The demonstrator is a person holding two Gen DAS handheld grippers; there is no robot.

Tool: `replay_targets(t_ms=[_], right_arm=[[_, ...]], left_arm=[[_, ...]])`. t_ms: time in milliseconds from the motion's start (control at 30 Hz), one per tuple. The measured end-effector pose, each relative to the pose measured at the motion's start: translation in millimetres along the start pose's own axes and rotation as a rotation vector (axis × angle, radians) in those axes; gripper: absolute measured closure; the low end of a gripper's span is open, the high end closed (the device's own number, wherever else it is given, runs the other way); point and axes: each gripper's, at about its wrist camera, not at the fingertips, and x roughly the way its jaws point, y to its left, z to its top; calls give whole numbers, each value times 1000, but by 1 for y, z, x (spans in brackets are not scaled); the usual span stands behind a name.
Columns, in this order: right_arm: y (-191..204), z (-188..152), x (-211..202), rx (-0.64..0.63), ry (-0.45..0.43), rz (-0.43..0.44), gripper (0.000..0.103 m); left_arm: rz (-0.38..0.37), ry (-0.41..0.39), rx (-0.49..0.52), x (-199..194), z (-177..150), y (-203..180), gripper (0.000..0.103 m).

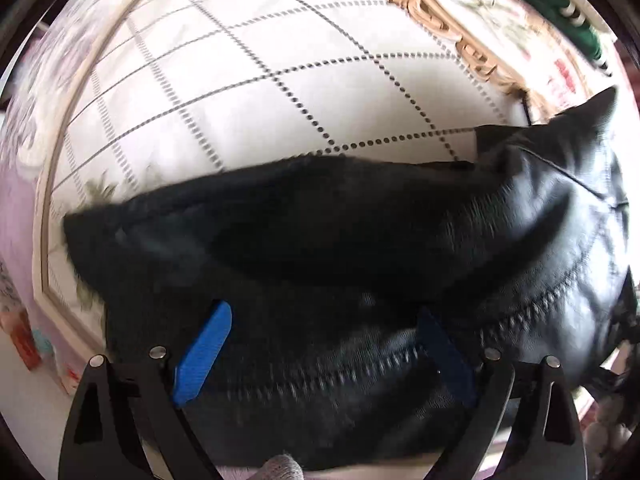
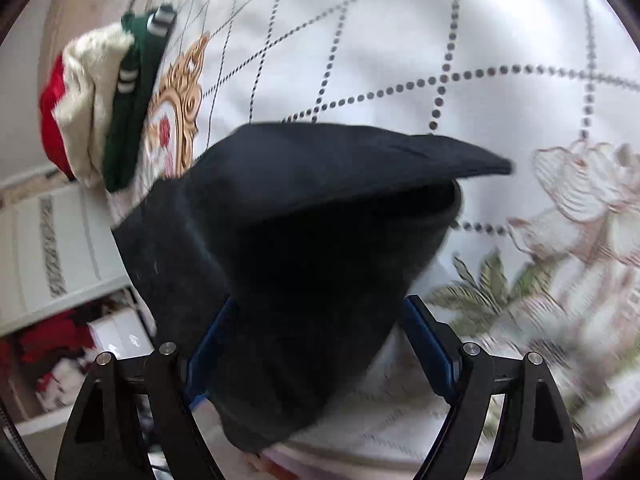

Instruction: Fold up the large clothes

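Observation:
A large black garment point(image 1: 340, 248), with a leather-like panel and a zipper point(image 1: 360, 364), lies bunched on a white bedspread point(image 1: 280, 60) with dotted grid lines. My left gripper point(image 1: 324, 344) has its blue pads wide apart with the garment's zipper edge lying between them. In the right wrist view the same black garment point(image 2: 312, 220) is lifted in a peaked fold over the bedspread point(image 2: 480, 40). My right gripper point(image 2: 320, 344) also has its blue fingers spread wide, and a thick bunch of the fabric fills the gap.
A pile of folded clothes in red, cream and green point(image 2: 104, 108) sits at the bed's far edge, by a gold ornamental print point(image 2: 176, 104). Shelves with boxes and red items point(image 2: 68, 344) stand beside the bed. The bedspread's floral print point(image 2: 580, 200) lies to the right.

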Motion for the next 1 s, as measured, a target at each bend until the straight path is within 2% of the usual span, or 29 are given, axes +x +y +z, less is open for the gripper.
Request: replay_targets(t_ms=[33, 100, 233, 267, 300, 333, 367, 400, 433, 500, 533, 600, 633, 667, 700, 733, 833, 1000], right_arm=[[3, -4, 3, 16, -6, 39, 30], [5, -9, 2, 51, 16, 140, 83], [-9, -32, -15, 167, -57, 256, 87], [-17, -39, -20, 163, -60, 246, 87], [-17, -45, -15, 131, -50, 217, 83], [-22, -47, -10, 109, -15, 196, 65], [-28, -46, -1, 88, 65, 189, 50], [-28, -46, 13, 57, 146, 207, 28], [-28, -44, 15, 15, 200, 244, 28], [-19, -40, 24, -52, 240, 256, 28], [-13, -37, 28, -78, 242, 268, 28], [-3, -33, 35, -98, 230, 271, 26], [2, -32, 35, -98, 203, 293, 29], [4, -31, 35, -92, 177, 301, 38], [6, -30, 36, -81, 164, 293, 68], [7, -29, 34, -55, 140, 321, 75], [19, -31, 16, -33, 65, 370, 84], [52, -33, -15, -113, -13, 340, 85]], left_arm=[[-3, 8, -3, 3, 4, -1, 5], [-9, -2, 7, 4, 9, 1, 4], [-37, 24, 3, 8, 12, 5, 0], [-40, 26, 12, 11, 13, 7, 0], [-34, 23, 24, 12, 17, 6, 0], [-12, 16, 37, 8, 17, 1, 0], [-7, 11, 36, 4, 19, 0, 0], [-19, -4, 41, -4, 17, -5, 2], [-39, -17, 54, -8, 16, -9, 2], [-47, -44, 96, -14, 13, -18, 2], [-21, -50, 118, -8, 13, -23, 0], [-35, -42, 104, 2, 19, -25, 0], [-65, -38, 71, 6, 24, -20, 0], [-79, -45, 56, 4, 25, -18, 0], [-84, -56, 51, 2, 28, -15, 0], [-85, -69, 44, 0, 34, -14, 0], [-84, -85, 58, -1, 47, -20, 0], [-126, -145, 89, 0, 64, -47, 0]])
